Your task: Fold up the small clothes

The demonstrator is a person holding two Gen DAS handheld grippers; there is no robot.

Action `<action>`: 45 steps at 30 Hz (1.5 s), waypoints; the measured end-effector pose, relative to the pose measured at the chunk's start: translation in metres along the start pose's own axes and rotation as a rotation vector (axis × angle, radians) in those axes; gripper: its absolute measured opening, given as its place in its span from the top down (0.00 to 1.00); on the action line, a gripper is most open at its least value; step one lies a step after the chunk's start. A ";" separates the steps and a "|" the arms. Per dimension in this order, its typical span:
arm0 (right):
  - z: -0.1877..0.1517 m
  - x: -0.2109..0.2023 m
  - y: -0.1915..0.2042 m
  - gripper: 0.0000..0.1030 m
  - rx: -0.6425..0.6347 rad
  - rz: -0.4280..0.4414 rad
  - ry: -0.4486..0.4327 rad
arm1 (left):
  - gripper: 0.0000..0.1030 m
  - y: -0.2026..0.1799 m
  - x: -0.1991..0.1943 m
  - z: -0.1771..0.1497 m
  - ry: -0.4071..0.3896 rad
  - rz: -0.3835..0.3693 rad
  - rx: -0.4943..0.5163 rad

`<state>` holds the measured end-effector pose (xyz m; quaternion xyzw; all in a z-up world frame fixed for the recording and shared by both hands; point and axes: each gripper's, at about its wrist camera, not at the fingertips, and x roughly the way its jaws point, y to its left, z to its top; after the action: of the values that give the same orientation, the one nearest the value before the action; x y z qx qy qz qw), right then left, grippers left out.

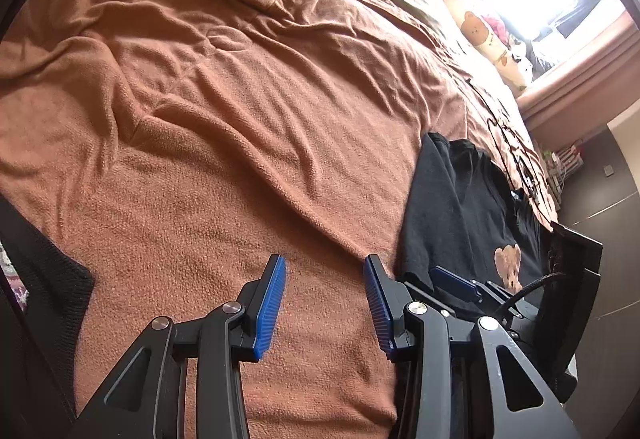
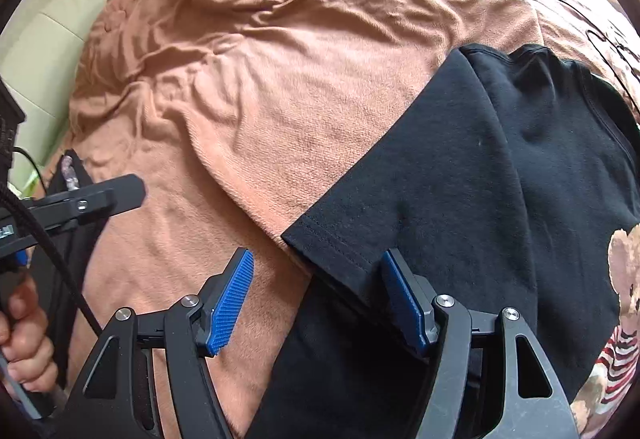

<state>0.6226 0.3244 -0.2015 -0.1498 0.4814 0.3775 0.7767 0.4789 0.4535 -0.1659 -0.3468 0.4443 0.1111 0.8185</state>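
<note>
Left wrist view: a dark knitted cloth is being seen at the far left edge, lying on the rumpled brown blanket that is covering the bed. The left gripper is being held over bare blanket, its blue-padded fingers spread wide apart with nothing between them. To its right, the black T-shirt is lying on the blanket, a bear print showing near its lower edge. The right gripper is being glimpsed low over the shirt's near edge. Farther right, cushions printed with bears are being lit by a bright window.

In the right wrist view, a hand is being seen at the left edge, wrapped around the handle of the other tool, with a braided cable running across it. The right gripper is being held with its fingers wide apart, straddling the hemmed edge of the T-shirt: the left finger is over blanket, the right finger is over black fabric. Nothing is being clamped. No containers are being shown in either view.
</note>
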 end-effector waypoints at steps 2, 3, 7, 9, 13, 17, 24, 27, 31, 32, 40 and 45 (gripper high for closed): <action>0.002 0.000 -0.001 0.78 0.006 -0.025 -0.007 | 0.59 0.001 0.000 0.000 -0.002 0.001 0.000; 0.005 -0.001 -0.007 0.85 0.037 0.010 -0.006 | 0.59 0.001 0.000 -0.001 -0.002 0.001 0.001; 0.008 -0.013 -0.025 0.98 0.099 0.098 -0.028 | 0.59 -0.005 0.001 -0.001 0.000 -0.003 0.012; 0.008 -0.020 -0.038 0.98 0.128 0.107 -0.045 | 0.59 -0.011 0.002 -0.001 -0.001 -0.009 0.016; 0.003 -0.041 -0.062 0.98 0.170 0.131 -0.079 | 0.59 -0.031 0.007 0.000 0.000 -0.023 0.043; -0.004 -0.070 -0.086 0.98 0.193 0.104 -0.125 | 0.59 -0.052 0.016 -0.001 0.009 -0.027 0.075; -0.022 -0.111 -0.144 0.98 0.292 0.068 -0.180 | 0.59 -0.082 0.038 -0.002 0.028 -0.035 0.111; -0.028 -0.121 -0.164 0.98 0.331 0.045 -0.192 | 0.59 -0.092 0.049 -0.004 0.042 -0.028 0.129; -0.035 -0.120 -0.189 0.98 0.415 -0.029 -0.168 | 0.59 -0.100 0.064 -0.007 0.067 -0.002 0.154; -0.038 -0.118 -0.195 0.98 0.440 -0.048 -0.151 | 0.58 -0.101 0.067 -0.009 0.073 0.006 0.160; -0.053 -0.113 -0.209 0.51 0.515 0.001 -0.118 | 0.58 -0.097 0.088 -0.017 0.115 0.058 0.172; -0.053 -0.106 -0.190 0.49 0.451 0.090 -0.121 | 0.59 -0.095 0.093 -0.023 0.121 0.084 0.197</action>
<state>0.7009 0.1190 -0.1612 0.0719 0.5122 0.3029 0.8004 0.5642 0.3562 -0.2043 -0.2517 0.5157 0.0799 0.8151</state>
